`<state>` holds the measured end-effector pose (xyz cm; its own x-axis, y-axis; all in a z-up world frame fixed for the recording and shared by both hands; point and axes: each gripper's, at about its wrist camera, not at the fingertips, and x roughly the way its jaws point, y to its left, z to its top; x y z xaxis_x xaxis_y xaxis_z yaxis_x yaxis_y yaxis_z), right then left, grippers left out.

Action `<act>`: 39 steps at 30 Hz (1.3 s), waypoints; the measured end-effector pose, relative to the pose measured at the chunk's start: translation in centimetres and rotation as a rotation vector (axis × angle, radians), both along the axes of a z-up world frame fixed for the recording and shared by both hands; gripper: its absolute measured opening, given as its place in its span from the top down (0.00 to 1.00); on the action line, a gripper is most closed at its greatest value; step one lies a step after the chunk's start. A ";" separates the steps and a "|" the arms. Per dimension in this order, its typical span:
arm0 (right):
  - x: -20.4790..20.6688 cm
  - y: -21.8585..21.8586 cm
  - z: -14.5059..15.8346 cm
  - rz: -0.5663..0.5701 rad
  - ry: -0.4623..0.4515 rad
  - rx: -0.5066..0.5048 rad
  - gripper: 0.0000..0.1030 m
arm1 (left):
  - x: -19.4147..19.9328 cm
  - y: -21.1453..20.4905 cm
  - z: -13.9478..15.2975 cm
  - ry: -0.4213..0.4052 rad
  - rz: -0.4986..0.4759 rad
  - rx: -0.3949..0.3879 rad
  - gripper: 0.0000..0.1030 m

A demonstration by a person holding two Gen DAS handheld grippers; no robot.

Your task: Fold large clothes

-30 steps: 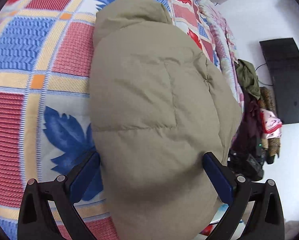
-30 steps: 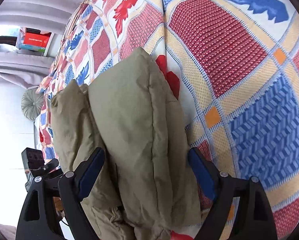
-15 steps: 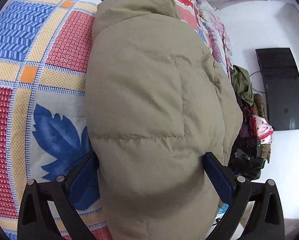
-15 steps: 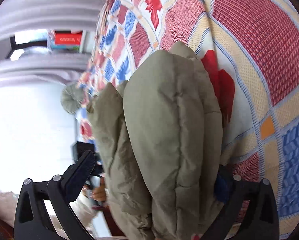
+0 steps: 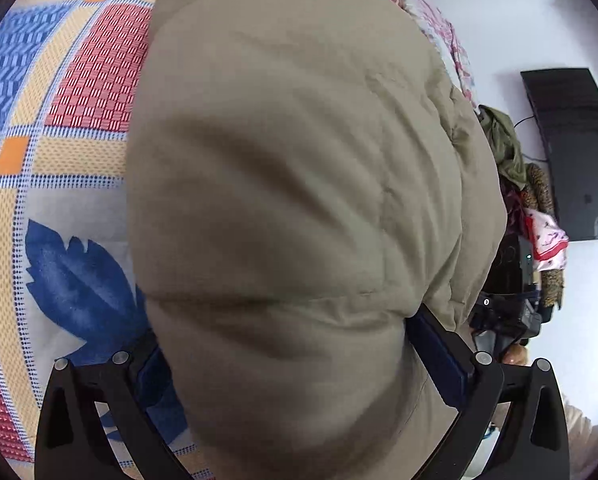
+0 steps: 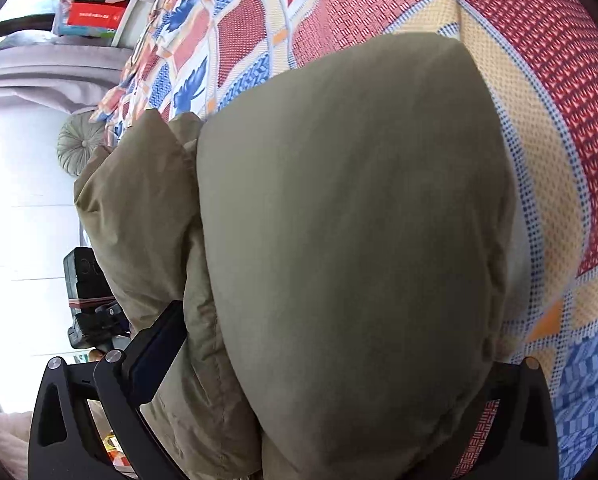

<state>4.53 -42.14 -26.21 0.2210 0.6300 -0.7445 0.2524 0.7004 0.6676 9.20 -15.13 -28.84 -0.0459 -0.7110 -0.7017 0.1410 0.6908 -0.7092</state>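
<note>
A folded olive-tan puffer jacket (image 5: 299,200) lies on the patterned bedspread (image 5: 59,100) and fills both views. My left gripper (image 5: 295,360) is spread wide around the jacket's near end, its blue pads (image 5: 439,360) pressing against the padding on both sides. My right gripper (image 6: 339,360) is also spread wide around the jacket (image 6: 359,240); its left pad (image 6: 155,356) touches the folded layers and its right finger is mostly hidden behind the fabric. The jacket bulges between both pairs of fingers.
The bedspread (image 6: 559,80) has red, blue and yellow squares with leaf prints. A black TV (image 5: 571,152) hangs on the white wall, with piled clothes (image 5: 519,184) beside it. A round cushion (image 6: 79,144), a red box (image 6: 95,14) and curtains are at the bed's far side.
Both grippers have moved further in around the jacket, which now looms larger and bulges between the fingers. The right view swung back toward the bed.
</note>
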 end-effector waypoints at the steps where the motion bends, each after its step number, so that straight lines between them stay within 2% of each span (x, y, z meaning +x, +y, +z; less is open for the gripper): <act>1: 0.0 0.0 -0.1 -0.004 0.006 -0.005 0.00 | -0.1 -0.4 0.3 -0.012 -0.005 0.022 0.00; 8: -0.1 0.6 0.0 -0.028 0.037 -0.030 0.02 | -0.7 -1.9 2.1 -0.078 -0.002 0.118 0.00; 9: -0.2 0.5 0.0 -0.031 0.040 -0.031 0.03 | -0.9 -1.8 2.3 -0.085 -0.001 0.121 0.03; 12: -0.5 0.4 0.5 -0.041 0.036 -0.039 0.18 | -1.3 -2.0 3.3 -0.124 -0.003 0.129 0.15; 13: -0.7 0.5 0.7 -0.044 0.033 -0.043 0.26 | -1.3 -1.8 3.6 -0.133 -0.007 0.129 0.20; 15: -1.1 0.6 1.3 -0.051 0.024 -0.045 0.37 | -1.4 -1.8 4.3 -0.151 -0.016 0.126 0.25; 17: -1.4 0.6 1.9 -0.059 0.015 -0.045 0.49 | -1.4 -1.2 4.8 -0.155 -0.020 0.116 0.27; 20: -1.8 0.9 2.9 -0.074 -0.004 -0.032 0.60 | -1.3 0.1 5.7 -0.167 -0.022 0.107 0.29; 23: -2.1 1.4 3.9 -0.086 -0.018 -0.004 0.64 | -1.1 1.1 7.3 -0.187 -0.018 0.095 0.29; 28: -1.0 4.0 5.3 -0.065 -0.047 0.025 0.65 | 0.1 4.3 10.2 -0.222 0.016 0.091 0.29; 34: 2.1 8.4 6.4 -0.009 -0.092 0.062 0.65 | 2.9 10.4 13.4 -0.283 0.076 0.133 0.29; 39: 5.5 11.7 6.1 0.035 -0.119 0.086 0.65 | 6.0 16.5 14.3 -0.319 0.139 0.168 0.29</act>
<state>10.03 -30.41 -20.13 0.2813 0.6990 -0.6575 0.1448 0.6464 0.7492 15.21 1.39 -14.53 0.2823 -0.5693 -0.7722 0.2333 0.8215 -0.5203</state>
